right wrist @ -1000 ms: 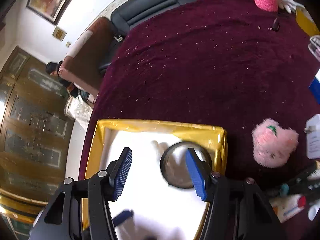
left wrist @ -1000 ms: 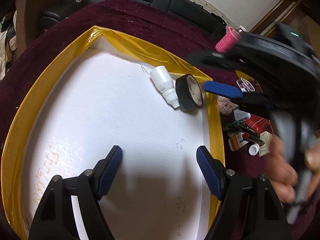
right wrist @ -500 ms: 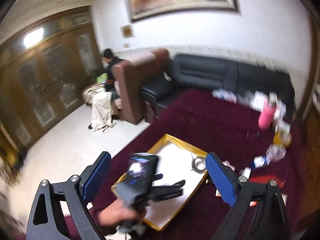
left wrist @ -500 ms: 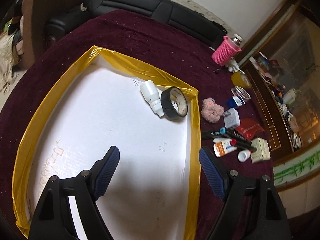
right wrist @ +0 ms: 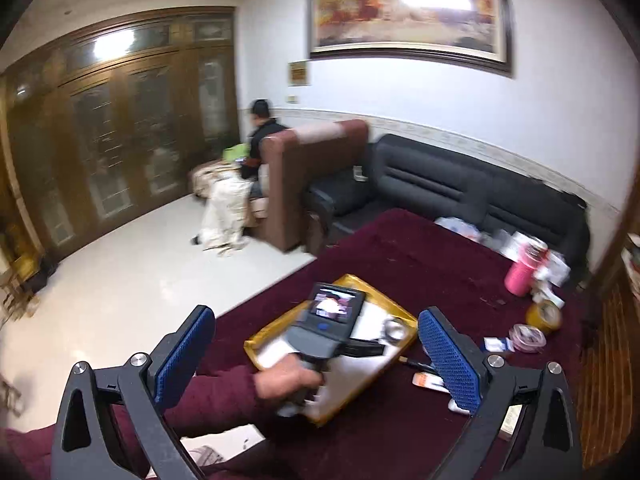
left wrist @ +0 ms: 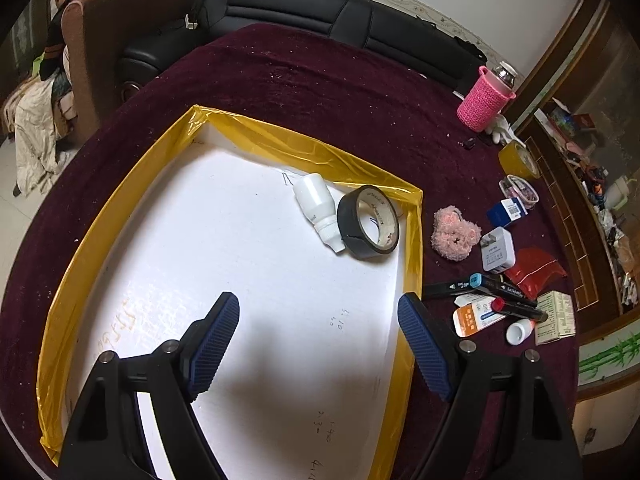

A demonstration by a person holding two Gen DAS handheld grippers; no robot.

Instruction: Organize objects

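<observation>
A white tray with a yellow taped rim [left wrist: 415, 248] lies on the dark red tablecloth. In its far right corner a white bottle [left wrist: 316, 206] lies beside a black tape roll [left wrist: 366, 224]. My left gripper [left wrist: 318, 320] hovers open over the tray's near half, nothing between its fingers. Loose items sit right of the tray: a pink plush [left wrist: 456, 234], a white charger [left wrist: 496, 250], markers [left wrist: 480, 284], an orange box [left wrist: 476, 316]. My right gripper [right wrist: 316, 320] is wide open and empty, high above the table. It looks down on the tray [right wrist: 256, 346] and the left gripper [right wrist: 376, 349] in a hand [right wrist: 288, 380].
A pink-sleeved flask [left wrist: 486, 98], a yellow tape roll [left wrist: 518, 160], a blue box [left wrist: 506, 210], a red pouch [left wrist: 536, 268] and a small white bottle [left wrist: 520, 330] crowd the table's right side. A black sofa [right wrist: 460, 192] is behind. A person [right wrist: 260, 136] sits far off.
The right gripper was low over the tray at the tape roll; it has opened wide and risen far up and back. The left gripper rose a little.
</observation>
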